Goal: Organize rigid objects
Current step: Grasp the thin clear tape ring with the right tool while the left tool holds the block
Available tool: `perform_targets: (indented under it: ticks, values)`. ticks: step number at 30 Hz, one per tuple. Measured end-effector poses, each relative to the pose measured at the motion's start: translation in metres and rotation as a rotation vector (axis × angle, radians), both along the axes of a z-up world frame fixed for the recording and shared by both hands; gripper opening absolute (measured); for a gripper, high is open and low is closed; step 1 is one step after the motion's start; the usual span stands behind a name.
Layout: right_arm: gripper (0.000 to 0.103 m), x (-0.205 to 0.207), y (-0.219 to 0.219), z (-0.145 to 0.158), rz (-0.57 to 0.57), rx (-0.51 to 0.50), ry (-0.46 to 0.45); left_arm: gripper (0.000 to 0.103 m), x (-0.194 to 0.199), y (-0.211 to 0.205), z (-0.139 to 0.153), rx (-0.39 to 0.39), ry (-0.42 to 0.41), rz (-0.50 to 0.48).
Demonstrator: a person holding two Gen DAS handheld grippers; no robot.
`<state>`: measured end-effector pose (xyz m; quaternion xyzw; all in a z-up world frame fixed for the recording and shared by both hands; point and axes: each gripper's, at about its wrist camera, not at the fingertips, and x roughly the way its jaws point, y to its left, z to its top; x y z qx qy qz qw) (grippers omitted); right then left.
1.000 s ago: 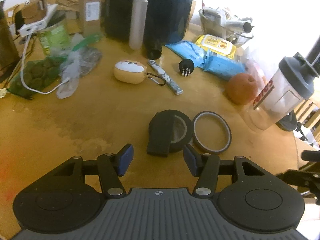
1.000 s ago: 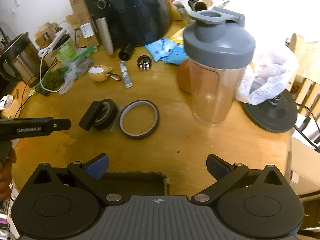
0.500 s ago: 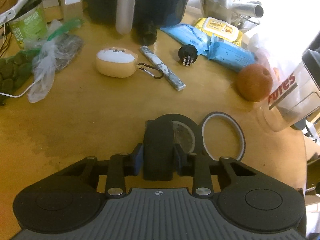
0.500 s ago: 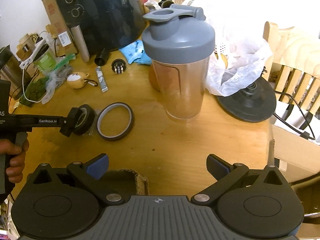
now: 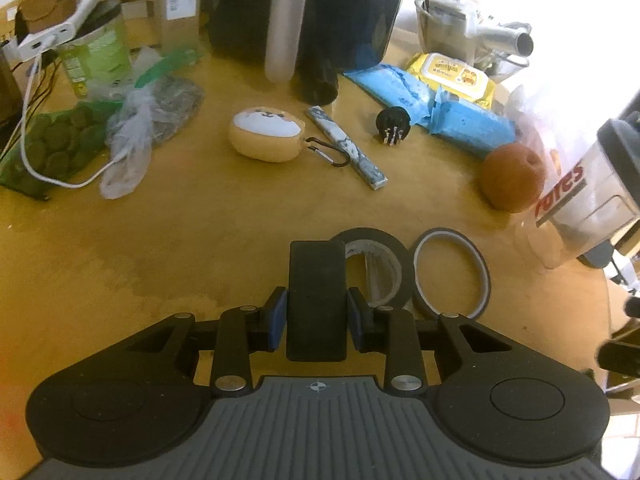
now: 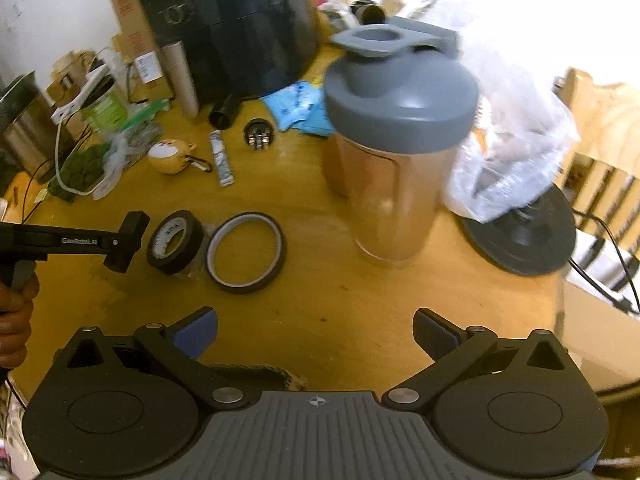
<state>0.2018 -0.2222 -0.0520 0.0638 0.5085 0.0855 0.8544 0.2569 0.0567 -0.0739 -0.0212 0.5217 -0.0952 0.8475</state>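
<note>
The left gripper [image 5: 317,316] is pinched tight on a flat black block [image 5: 317,300], both blue pads pressed against its sides; seen from the right wrist, the block [image 6: 127,242] hangs clear of the wooden table [image 6: 340,300] at the tip of that gripper. Just beyond the block, a roll of black tape [image 5: 376,268] leans on the table, and a thin brown-rimmed tape ring [image 5: 451,274] lies flat, touching it on the right. The right gripper [image 6: 316,334] hovers over bare tabletop with its fingers spread wide and nothing between them. A shaker bottle with a grey lid [image 6: 400,152] stands upright ahead of it, somewhat blurred. Farther back sit a plush yellow pouch [image 5: 266,134] with a carabiner, a patterned stick [image 5: 346,148], a black round plug [image 5: 393,123] and an orange fruit [image 5: 512,178], each apart from the others.
</note>
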Motion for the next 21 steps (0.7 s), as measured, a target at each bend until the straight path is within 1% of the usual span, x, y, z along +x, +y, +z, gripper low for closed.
perform_targets:
  ticks: [7, 13, 21]
  values:
    - [0.103, 0.018, 0.024, -0.004, 0.125, -0.002, -0.021, 0.031, -0.024, 0.011, 0.018, -0.012, -0.015, 0.027]
    - [0.103, 0.033, 0.044, -0.012, 0.223, -0.016, -0.033, 0.031, -0.048, 0.021, 0.034, -0.017, -0.028, 0.072]
    - [0.103, 0.055, 0.061, -0.028, 0.324, -0.041, -0.02, 0.031, -0.079, 0.029, 0.047, -0.032, -0.037, 0.137]
